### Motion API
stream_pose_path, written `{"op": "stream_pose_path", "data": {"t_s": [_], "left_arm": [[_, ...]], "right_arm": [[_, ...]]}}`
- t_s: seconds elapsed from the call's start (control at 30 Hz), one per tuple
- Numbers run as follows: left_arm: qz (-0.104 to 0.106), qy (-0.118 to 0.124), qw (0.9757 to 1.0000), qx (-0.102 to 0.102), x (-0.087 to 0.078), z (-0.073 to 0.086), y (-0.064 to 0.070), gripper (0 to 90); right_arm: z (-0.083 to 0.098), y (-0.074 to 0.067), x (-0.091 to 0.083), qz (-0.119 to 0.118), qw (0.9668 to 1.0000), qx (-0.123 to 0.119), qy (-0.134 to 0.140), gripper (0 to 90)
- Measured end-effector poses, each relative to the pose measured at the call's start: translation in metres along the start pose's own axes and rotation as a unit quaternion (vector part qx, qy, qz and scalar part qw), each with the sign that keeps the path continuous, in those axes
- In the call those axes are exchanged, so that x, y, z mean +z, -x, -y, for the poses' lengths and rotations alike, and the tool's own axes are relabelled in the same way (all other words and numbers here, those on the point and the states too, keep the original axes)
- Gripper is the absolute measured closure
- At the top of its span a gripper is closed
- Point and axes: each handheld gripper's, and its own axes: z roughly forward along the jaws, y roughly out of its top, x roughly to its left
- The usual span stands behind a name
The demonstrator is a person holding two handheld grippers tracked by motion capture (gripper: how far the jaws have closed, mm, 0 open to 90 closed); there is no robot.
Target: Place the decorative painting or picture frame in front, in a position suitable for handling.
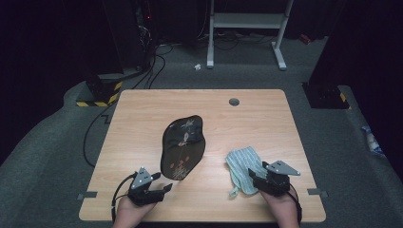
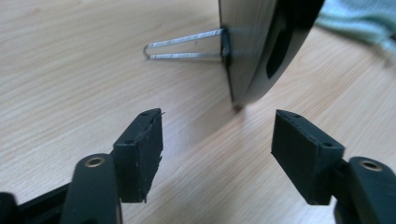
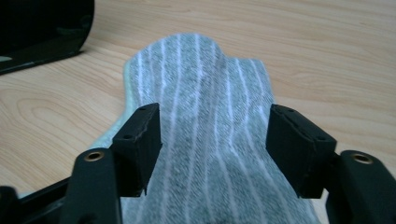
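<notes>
Left claw [image 1: 167,188] jaws apart, nothing between them, just short of the black oval floral-painted plaque [image 1: 182,146] propped on its wire stand mid light wood counter [image 1: 142,114]. Right claw [image 1: 253,176] jaws apart, straddling the pale green striped cloth [image 1: 243,164] without pinching it.

High view overlooks the table [image 1: 142,102]; gripper views skim it closely.
</notes>
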Motion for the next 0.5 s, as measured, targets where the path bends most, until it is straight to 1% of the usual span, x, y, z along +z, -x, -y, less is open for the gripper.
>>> {"op": "stream_pose_path", "data": {"t_s": [0.1, 0.13, 0.2, 0.23, 0.3, 0.37, 0.4, 0.5], "left_arm": [[-0.006, -0.019, 0.9998, -0.001, 0.004, 0.004, -0.002, 35.6], [-0.014, -0.029, 0.9995, 0.003, 0.006, 0.005, -0.002, 35.6], [-0.024, -0.04, 0.9989, 0.01, 0.008, 0.006, -0.002, 35.6], [-0.024, -0.044, 0.9987, 0.009, 0.008, 0.006, -0.003, 35.7], [-0.027, -0.045, 0.9986, 0.01, 0.008, 0.006, -0.003, 35.5], [-0.03, -0.046, 0.9984, 0.013, 0.008, 0.006, -0.003, 35.1], [-0.03, -0.047, 0.9983, 0.014, 0.008, 0.006, -0.003, 34.5], [-0.03, -0.047, 0.9983, 0.014, 0.009, 0.006, -0.003, 33.7]], "right_arm": [[-0.006, -0.003, 0.007, -0.011, 0.9997, -0.003, -0.022, 26.9], [-0.007, -0.004, 0.011, -0.014, 0.9994, -0.006, -0.031, 25.7], [-0.009, -0.007, 0.019, -0.012, 0.9986, -0.011, -0.051, 21.6], [-0.01, -0.008, 0.022, -0.011, 0.9982, -0.014, -0.058, 21.0], [-0.011, -0.009, 0.027, -0.003, 0.9974, -0.023, -0.069, 20.0], [-0.013, -0.01, 0.03, 0.006, 0.9968, -0.025, -0.075, 19.3], [-0.015, -0.009, 0.033, 0.012, 0.9961, -0.026, -0.083, 18.7], [-0.021, -0.005, 0.044, 0.015, 0.9934, -0.009, -0.113, 17.4]]}}
